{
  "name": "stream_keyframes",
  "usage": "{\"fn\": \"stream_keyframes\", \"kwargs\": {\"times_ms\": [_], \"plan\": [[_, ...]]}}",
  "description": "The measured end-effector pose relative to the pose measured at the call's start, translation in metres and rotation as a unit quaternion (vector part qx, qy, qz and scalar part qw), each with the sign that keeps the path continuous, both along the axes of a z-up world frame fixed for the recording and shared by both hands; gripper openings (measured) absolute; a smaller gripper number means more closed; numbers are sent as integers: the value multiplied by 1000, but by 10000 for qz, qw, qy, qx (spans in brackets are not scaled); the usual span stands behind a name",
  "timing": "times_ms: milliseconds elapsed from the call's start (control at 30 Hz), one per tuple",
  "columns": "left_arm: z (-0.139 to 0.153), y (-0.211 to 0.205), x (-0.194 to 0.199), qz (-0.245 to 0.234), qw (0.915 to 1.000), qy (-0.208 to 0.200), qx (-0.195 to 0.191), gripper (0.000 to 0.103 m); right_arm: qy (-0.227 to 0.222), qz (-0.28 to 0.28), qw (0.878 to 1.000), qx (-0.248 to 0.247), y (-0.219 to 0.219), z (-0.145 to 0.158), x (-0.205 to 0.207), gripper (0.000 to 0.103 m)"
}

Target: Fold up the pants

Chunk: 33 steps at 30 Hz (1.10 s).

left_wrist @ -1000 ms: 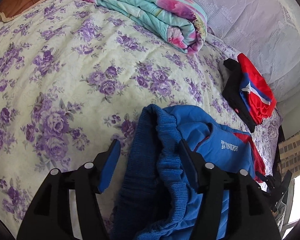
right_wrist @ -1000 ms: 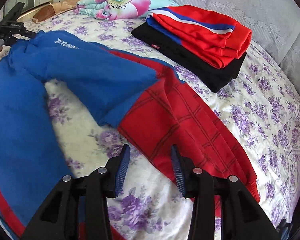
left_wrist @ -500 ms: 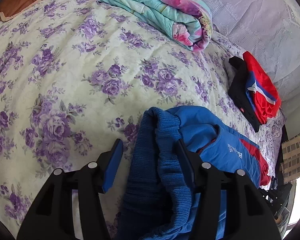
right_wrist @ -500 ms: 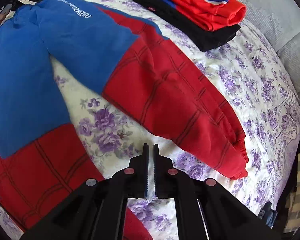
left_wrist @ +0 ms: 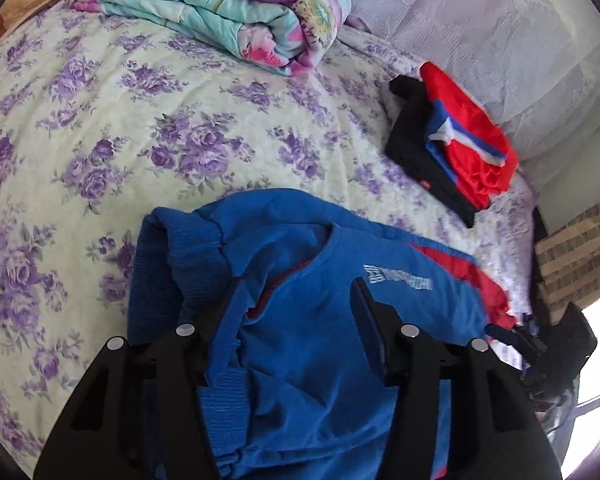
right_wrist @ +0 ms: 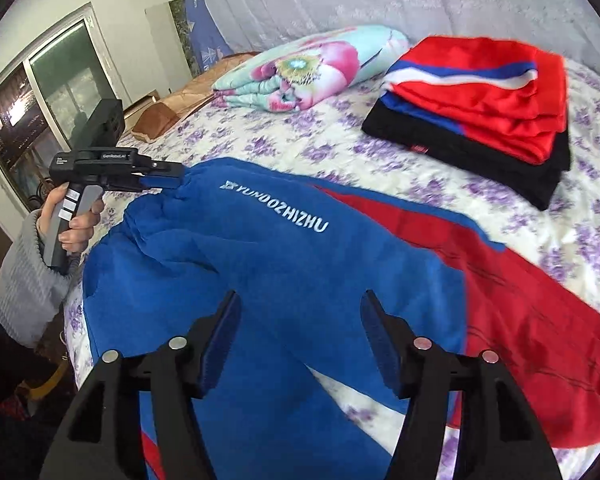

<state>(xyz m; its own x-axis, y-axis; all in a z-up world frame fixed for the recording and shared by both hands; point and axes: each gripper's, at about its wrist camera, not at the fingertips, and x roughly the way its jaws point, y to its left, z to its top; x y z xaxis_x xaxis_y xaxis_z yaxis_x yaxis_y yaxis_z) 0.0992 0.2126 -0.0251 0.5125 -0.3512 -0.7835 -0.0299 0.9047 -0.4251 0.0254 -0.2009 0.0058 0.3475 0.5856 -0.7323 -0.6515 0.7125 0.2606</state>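
Observation:
Blue and red pants point(right_wrist: 300, 248) with white lettering lie spread on the flowered bedspread point(right_wrist: 380, 160). In the left wrist view the blue ribbed waistband point(left_wrist: 188, 248) is bunched between and over the fingers of my left gripper point(left_wrist: 296, 312), whose jaws stand wide apart with cloth between them. The right wrist view shows that left gripper point(right_wrist: 164, 180) at the waistband corner, held by a hand. My right gripper point(right_wrist: 296, 336) is open, above the blue upper leg, holding nothing. The red lower legs point(right_wrist: 540, 340) trail to the right.
A folded stack of red, blue and black clothes point(right_wrist: 480, 108) lies at the back right of the bed. A folded floral quilt point(right_wrist: 308, 64) lies at the back. A window point(right_wrist: 40, 100) is at the left. A brick wall point(left_wrist: 572, 260) is beyond the bed edge.
My right gripper went from shut to open and moved up toward the blue upper part of the pants. My left gripper pushed further onto the waistband, with more cloth between its fingers.

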Motion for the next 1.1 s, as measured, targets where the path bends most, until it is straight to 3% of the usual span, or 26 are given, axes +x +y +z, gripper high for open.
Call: {"fn": "stream_keyframes", "kwargs": {"times_ms": [33, 67, 100, 167, 267, 333, 400, 433, 567, 633, 700, 800, 833, 900, 933, 967, 1033, 1100], "plan": [[-5, -3, 6, 201, 9975, -36, 672, 45, 121, -152, 9996, -217, 2, -11, 8, 67], [-10, -2, 12, 274, 9944, -11, 1024, 28, 266, -304, 9984, -389, 1, -22, 14, 67], [-15, 3, 17, 338, 9937, 12, 1069, 21, 385, -372, 9981, -292, -7, -27, 20, 66], [-16, 18, 20, 523, 9959, 48, 732, 13, 393, -676, 9969, -32, -28, -17, 14, 62], [-12, 33, 10, 610, 9979, -72, 198, 12, 142, -1052, 9929, 536, -79, 15, -7, 65], [-4, 37, -6, 689, 9972, -290, 37, 20, 12, -1690, 9831, 699, -127, 27, -24, 72], [8, 38, -26, 871, 9944, -604, 55, 61, 244, -2434, 9649, 953, -181, 24, -35, 73], [15, 36, -38, 937, 9926, -765, 58, 66, 438, -2813, 9524, 1093, -206, 18, -38, 73], [34, 11, -71, 575, 9922, -1105, -19, 70, 1317, -3786, 8965, 1888, -281, -23, -48, 73], [39, -9, -85, 324, 9918, -1233, 79, 72, 1600, -3857, 8770, 2375, -293, -38, -45, 73], [38, -28, -97, 174, 9908, -1306, 296, 84, 1780, -3867, 8593, 2834, -296, -50, -37, 73], [27, -49, -110, 66, 9905, -1295, 459, 89, 1927, -3942, 8420, 3138, -294, -61, -13, 73], [20, -53, -112, 0, 9915, -1237, 411, 90, 1942, -3954, 8388, 3199, -293, -62, -7, 72], [5, -56, -112, -27, 9934, -1082, 373, 90, 1974, -3998, 8381, 3144, -290, -65, 5, 57], [-3, -55, -110, 36, 9941, -1017, 377, 90, 1937, -4065, 8375, 3096, -293, -65, 9, 30], [-10, -52, -108, 99, 9948, -955, 350, 90, 1719, -4076, 8441, 3030, -294, -59, 6, 18], [-14, -48, -107, 143, 9946, -991, 289, 90, 775, -4029, 8769, 2505, -291, -30, 3, 17], [-13, -48, -106, 92, 9942, -1035, 289, 93, 371, -3972, 8942, 2032, -289, -16, 3, 17]]}}
